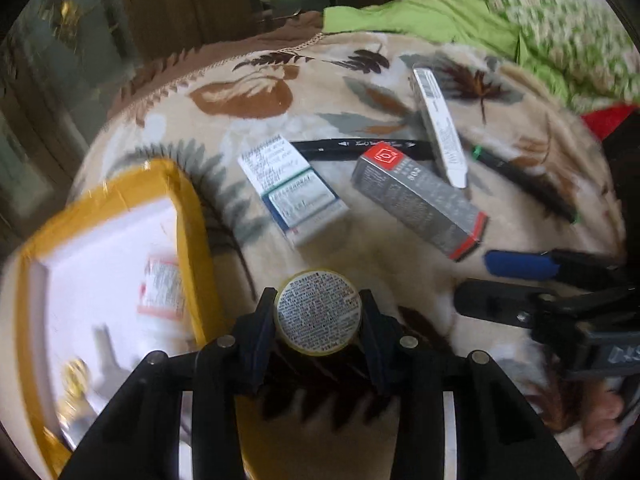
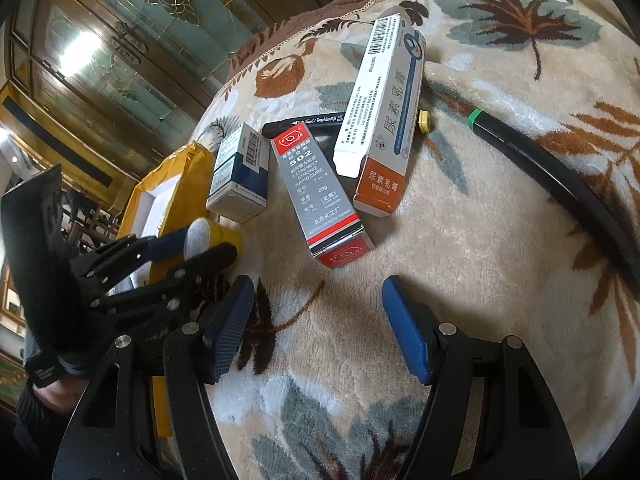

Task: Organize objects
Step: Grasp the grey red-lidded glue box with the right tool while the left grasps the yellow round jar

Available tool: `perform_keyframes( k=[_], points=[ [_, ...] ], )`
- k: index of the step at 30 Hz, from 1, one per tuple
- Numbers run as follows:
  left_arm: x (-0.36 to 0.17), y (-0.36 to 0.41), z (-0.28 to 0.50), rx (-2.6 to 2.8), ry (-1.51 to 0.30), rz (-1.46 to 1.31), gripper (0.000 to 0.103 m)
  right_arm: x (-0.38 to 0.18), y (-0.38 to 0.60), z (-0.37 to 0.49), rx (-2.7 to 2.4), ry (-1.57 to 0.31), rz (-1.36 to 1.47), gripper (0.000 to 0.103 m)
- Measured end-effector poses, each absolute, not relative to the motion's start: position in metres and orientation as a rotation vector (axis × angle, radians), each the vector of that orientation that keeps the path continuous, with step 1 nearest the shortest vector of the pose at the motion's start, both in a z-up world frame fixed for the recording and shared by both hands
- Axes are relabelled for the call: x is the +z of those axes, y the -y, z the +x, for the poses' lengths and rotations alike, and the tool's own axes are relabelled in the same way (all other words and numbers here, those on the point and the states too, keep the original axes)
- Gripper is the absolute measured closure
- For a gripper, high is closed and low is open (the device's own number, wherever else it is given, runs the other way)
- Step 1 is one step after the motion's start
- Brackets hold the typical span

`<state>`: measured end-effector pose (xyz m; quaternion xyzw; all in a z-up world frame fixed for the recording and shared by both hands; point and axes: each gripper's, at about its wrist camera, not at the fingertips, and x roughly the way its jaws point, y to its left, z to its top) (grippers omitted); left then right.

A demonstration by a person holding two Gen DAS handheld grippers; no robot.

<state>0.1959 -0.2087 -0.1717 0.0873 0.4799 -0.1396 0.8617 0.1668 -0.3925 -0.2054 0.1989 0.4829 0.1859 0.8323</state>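
Where the leaf-patterned blanket (image 1: 360,80) covers the bed, it carries every item listed, with green bedding (image 1: 460,16) bunched at its far edge.

Yellow-rimmed box (image 1: 188,208): open, white inside, lying at the left of the blanket; a small labelled packet (image 1: 162,288) and a blurred gold-coloured piece lie in it.

Left gripper (image 1: 318,312): fingers clamped on a small round yellow container (image 1: 318,310), printed label facing the camera, held just beside the box's right rim; seen also in the right wrist view (image 2: 208,240).

Right gripper (image 2: 320,328): blue-padded fingers (image 2: 404,328) spread apart with nothing between them, over bare blanket near the cartons.

White and orange carton (image 2: 384,120): long, resting partly on a black pen (image 1: 360,148).

Grey and red carton (image 2: 316,188): marked 502, lying between the other two cartons, its upper end touching the long one.

White and navy carton (image 2: 240,172): shortest, just beside the box.

Black marker with a green band (image 2: 540,164): lying apart at the right.
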Motion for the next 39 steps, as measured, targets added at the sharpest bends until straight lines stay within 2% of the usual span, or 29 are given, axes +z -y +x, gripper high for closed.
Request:
perform_keyframes(
  k=[8,13,17,21,24,26,39],
  points=[
    [-0.153,0.191,0.144,-0.283,-0.987,0.031,0.064,-0.204,0.399,0.172,0.427,-1.046,0.468,0.035],
    [-0.159,0.176,0.119,-0.284,-1.035,-0.109,0.064,-0.175,0.393,0.173,0.402,-0.954,0.346,0.036],
    [-0.146,0.174,0.104,-0.291,-0.989,-0.132,0.064,-0.161,0.383,0.189,0.389,-0.948,0.275,0.037],
    [-0.142,0.169,0.099,-0.281,-0.973,-0.158,0.064,-0.177,0.372,0.208,0.348,-1.034,0.204,0.046],
    [-0.141,0.164,0.097,-0.278,-0.967,-0.178,0.064,-0.189,0.369,0.208,0.308,-1.084,0.215,0.07],
    [-0.138,0.161,0.095,-0.281,-0.956,-0.191,0.064,-0.189,0.366,0.201,0.29,-1.091,0.239,0.075],
    [-0.124,0.119,0.077,-0.258,-0.892,-0.346,0.064,-0.182,0.328,0.15,0.314,-1.159,0.32,0.076]
  ],
)
